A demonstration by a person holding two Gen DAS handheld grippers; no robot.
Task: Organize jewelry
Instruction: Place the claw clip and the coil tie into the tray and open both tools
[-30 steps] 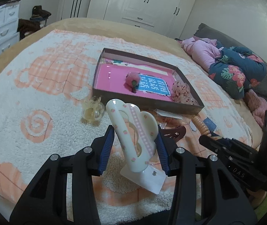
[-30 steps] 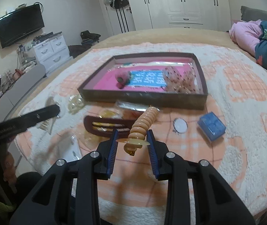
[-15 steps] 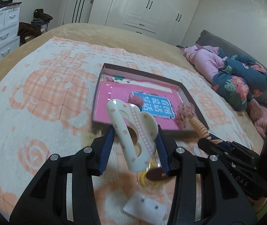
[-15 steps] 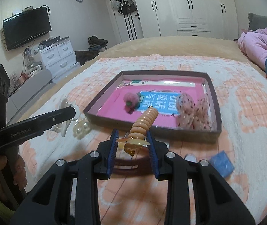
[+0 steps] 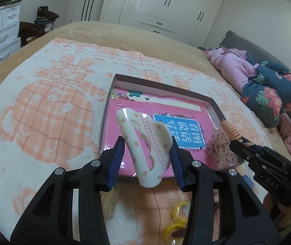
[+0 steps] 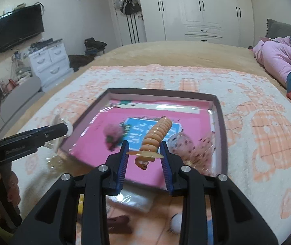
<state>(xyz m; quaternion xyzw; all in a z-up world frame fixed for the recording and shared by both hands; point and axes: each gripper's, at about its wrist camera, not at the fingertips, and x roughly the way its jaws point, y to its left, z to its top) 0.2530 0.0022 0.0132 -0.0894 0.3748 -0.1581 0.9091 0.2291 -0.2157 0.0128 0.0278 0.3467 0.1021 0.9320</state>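
Both grippers have advanced over the tray point(image 5: 161, 85). Left gripper point(image 5: 146, 159) jaws grip the clip point(image 5: 145, 143); right gripper point(image 6: 144, 160) jaws grip the orange clip point(image 6: 155, 136), unchanged.

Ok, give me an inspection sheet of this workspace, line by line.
Surface: peach-and-white blanket spread over a bed.
Job's things: shallow box with pink lining holds a pink pom-pom and speckled scrunchie; cream hair claw; peach ribbed clip.
Clutter: yellow rings, brown clip, clear packet on the blanket near the box.
Grippers: left gripper shut on the claw; right gripper shut on the peach clip.
Cables: nothing seen.
Surroundings: white wardrobes, wall television, drawers, clothes pile.
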